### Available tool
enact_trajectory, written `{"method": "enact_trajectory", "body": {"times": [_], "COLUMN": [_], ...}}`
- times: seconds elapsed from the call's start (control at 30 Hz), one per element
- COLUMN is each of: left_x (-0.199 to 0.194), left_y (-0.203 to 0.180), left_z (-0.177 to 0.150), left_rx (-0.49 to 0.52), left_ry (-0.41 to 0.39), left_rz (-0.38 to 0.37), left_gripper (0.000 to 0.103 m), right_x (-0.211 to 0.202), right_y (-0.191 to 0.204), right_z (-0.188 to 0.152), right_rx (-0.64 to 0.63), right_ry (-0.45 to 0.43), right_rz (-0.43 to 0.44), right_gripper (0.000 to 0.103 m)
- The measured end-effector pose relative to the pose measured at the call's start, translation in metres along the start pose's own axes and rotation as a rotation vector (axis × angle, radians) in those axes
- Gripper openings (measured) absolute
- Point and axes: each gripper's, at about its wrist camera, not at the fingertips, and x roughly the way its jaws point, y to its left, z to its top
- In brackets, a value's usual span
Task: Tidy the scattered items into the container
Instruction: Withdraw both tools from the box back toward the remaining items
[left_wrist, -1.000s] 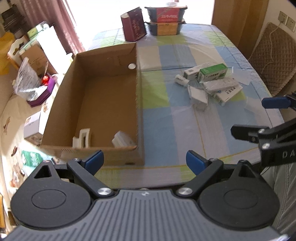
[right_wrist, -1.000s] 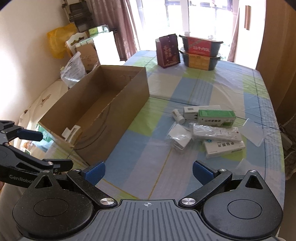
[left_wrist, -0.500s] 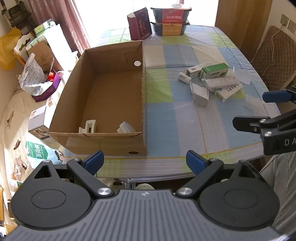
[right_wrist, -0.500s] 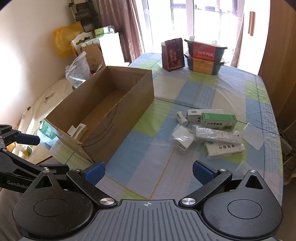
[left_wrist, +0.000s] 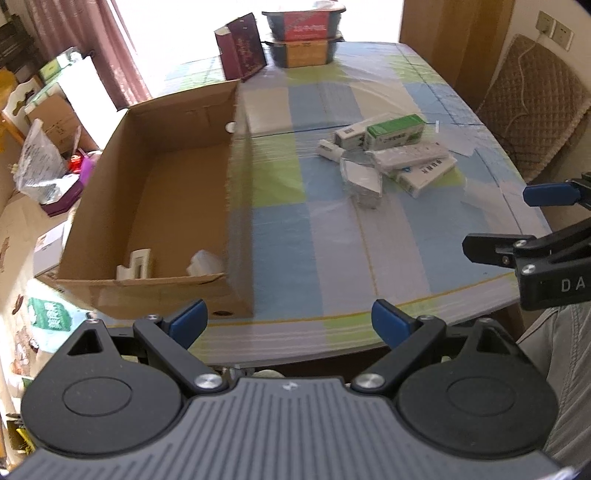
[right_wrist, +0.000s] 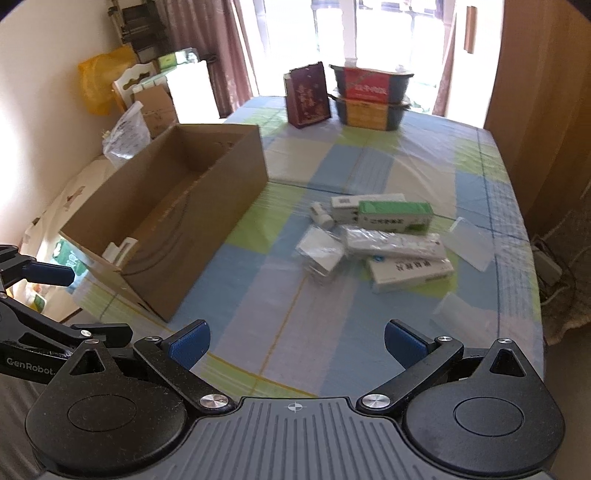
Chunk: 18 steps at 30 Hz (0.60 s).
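An open cardboard box (left_wrist: 92, 206) (right_wrist: 207, 206) sits on the left of the checked table, with two white items (left_wrist: 135, 264) at its near end. A pile of small packages lies to its right: a green-topped carton (left_wrist: 395, 129) (right_wrist: 395, 214), a white carton (right_wrist: 410, 273), a wrapped remote-like piece (right_wrist: 393, 242), a clear-bagged white item (left_wrist: 364, 179) (right_wrist: 321, 253) and a small bottle (right_wrist: 320, 216). My left gripper (left_wrist: 288, 321) hovers open over the table's near edge. My right gripper (right_wrist: 295, 341) is open too, short of the pile, holding nothing.
A maroon box (left_wrist: 242, 46) and two stacked food tubs (left_wrist: 303, 33) stand at the table's far end. Clear plastic lids (right_wrist: 467, 242) lie right of the pile. A padded chair (left_wrist: 532, 114) is on the right; bags and cartons (left_wrist: 40, 166) crowd the floor left.
Both grippers pulled back and up half a second ago, then came forward again toward the table. Nothing on the table or in the box has moved.
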Motion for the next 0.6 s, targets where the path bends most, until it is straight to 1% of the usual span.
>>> {"method": "enact_trajectory", "body": {"times": [0.2,0.6], "left_x": [0.018,0.049], "left_y": [-0.021,-0.054], "left_z": [0.011,0.035], "left_rx": [0.025,0.082], "left_ry": [0.012,0.005], "left_rz": [-0.034,-0.063], "left_gripper": [0.094,0.094], "right_x": [-0.002,0.002], "right_y": [-0.026,-0.077], "right_z": [-0.008,-0.019], "right_rx": [0.04,0.121], "right_ry": [0.014,0.021], "right_rz": [-0.046,-0.142], "right_gripper": [0.103,0.103]}}
